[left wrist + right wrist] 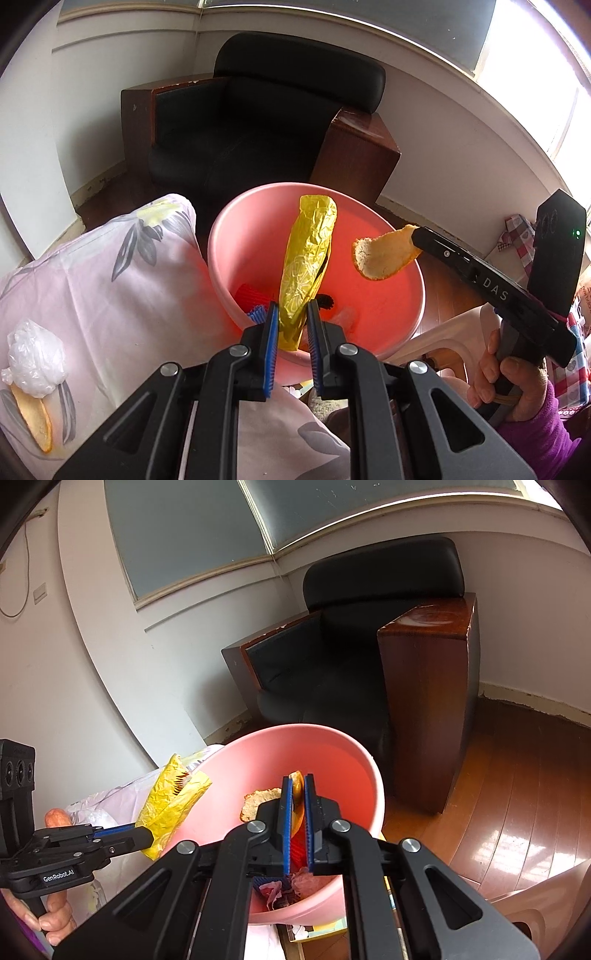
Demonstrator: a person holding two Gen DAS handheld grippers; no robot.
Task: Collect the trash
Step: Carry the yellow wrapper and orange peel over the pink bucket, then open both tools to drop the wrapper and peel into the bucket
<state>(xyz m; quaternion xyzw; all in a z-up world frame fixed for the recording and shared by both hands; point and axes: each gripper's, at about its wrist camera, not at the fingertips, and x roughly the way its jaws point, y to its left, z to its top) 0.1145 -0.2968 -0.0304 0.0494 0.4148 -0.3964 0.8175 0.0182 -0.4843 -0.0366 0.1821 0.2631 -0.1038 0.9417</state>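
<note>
The left tongs (pixel 291 325) clamp a crumpled yellow wrapper (pixel 308 266) over the pink bin (pixel 221 236). The right tongs (pixel 297 786), marked "DAS", pinch an orange peel (pixel 258 801) above the same bin. "GenRobot.AI" shows on the left handle. Both point downward, each gripped by a hand (pixel 513 384). Another peel (pixel 35 417) lies on the floral bedding (pixel 122 280).

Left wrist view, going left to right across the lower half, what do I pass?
Clear plastic bag → floral pillow → yellow wrapper held by the left gripper → orange peel → right gripper → hand.
</note>
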